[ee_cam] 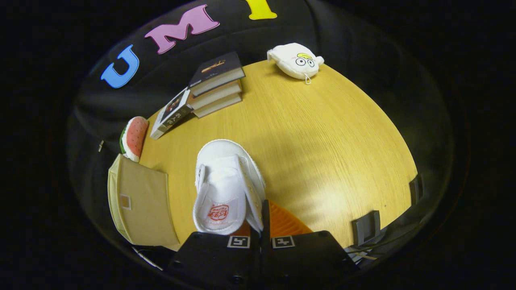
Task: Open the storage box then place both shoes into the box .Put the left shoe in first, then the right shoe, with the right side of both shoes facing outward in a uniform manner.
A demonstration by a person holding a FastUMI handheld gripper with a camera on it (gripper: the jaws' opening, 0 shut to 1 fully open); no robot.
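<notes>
— While the wooden table [322,133] shows its fine yellow grain, what is the gripper [260,225] doing?

— Its two fingers stand close together, nearly touching, pinching the right-hand side wall of a white shoe [225,189]. I read it as clamped on that canvas edge, with the eyelet strip just beside the fingers.

— What is the shoe like?

— Soft woven canvas, rounded toe pointing away from the fingers, a padded tongue folded inside and a red stamp on the insole. Whether it hangs above the table or rests on it, I cannot tell.

— And the box?

— A beige fabric storage box [139,201] sits left of the shoe, at the table's near edge. It is flat-sided and matte, with a small pale tag on it.

— What else?

— A stack of books [215,86] lies beyond the shoe, with another book [171,112] leaning on it. A watermelon-slice plush [134,137] is just beyond the box, a white plush with cartoon eyes [295,60] is at the far edge, and something ribbed and orange [284,221] is under the fingers.
</notes>
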